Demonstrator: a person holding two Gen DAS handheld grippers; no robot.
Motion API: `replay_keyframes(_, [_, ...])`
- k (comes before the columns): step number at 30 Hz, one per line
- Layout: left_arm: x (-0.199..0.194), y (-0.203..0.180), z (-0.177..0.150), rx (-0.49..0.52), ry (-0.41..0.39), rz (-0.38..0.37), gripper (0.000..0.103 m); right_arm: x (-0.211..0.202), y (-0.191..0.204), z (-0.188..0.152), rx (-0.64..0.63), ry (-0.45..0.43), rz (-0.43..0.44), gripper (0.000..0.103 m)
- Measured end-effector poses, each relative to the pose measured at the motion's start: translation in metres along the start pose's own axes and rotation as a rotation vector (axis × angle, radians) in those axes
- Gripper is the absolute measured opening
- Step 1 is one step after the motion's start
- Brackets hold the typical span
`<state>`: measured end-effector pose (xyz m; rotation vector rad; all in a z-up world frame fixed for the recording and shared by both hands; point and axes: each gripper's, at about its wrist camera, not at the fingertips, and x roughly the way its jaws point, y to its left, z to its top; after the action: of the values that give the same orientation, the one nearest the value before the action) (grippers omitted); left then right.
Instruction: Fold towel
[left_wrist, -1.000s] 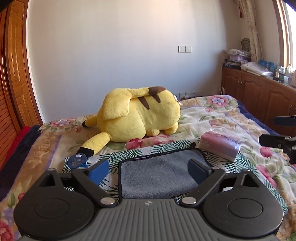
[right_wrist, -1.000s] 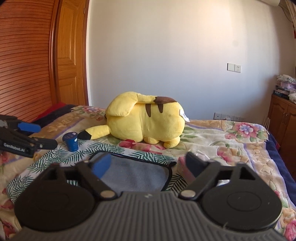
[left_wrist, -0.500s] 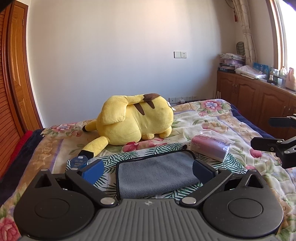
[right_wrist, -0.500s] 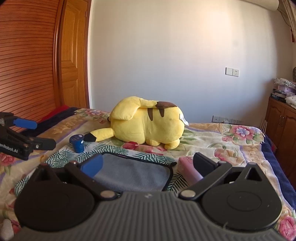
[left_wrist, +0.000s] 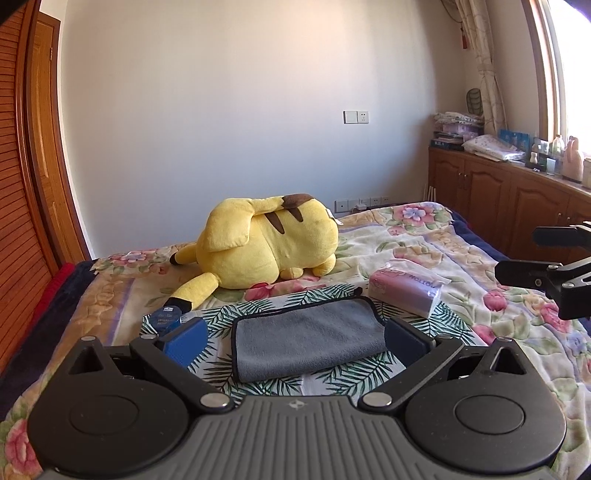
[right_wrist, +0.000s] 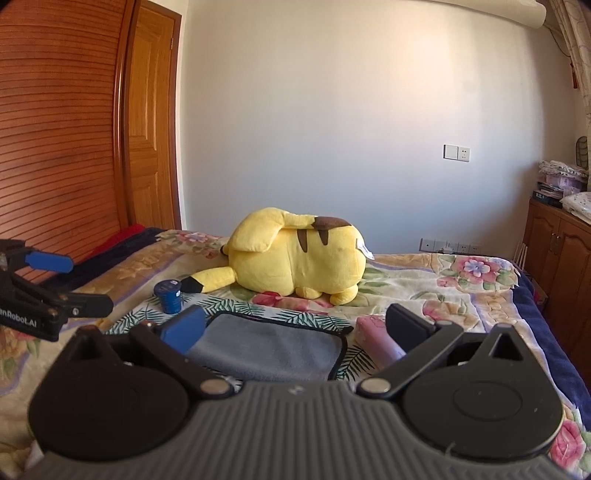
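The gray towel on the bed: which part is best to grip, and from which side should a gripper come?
Probably the near corners of the gray towel, approached from the near side. It lies flat and folded, its near edge bare, while the pink tissue pack and blue cup crowd its ends.

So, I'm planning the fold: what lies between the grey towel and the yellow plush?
Only palm-leaf cloth and floral bedspread between grey towel and yellow plush; left wrist view.
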<state>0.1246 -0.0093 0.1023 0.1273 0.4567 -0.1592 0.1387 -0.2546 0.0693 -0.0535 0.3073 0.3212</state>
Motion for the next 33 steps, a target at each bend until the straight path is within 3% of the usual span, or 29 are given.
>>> replay_keyframes(33, [-0.034, -0.022, -0.095, -0.05, 0.084, -0.029, 0.087, -0.038, 0.026, -0.069, 0.072, 0.057, 0.001, 0.103])
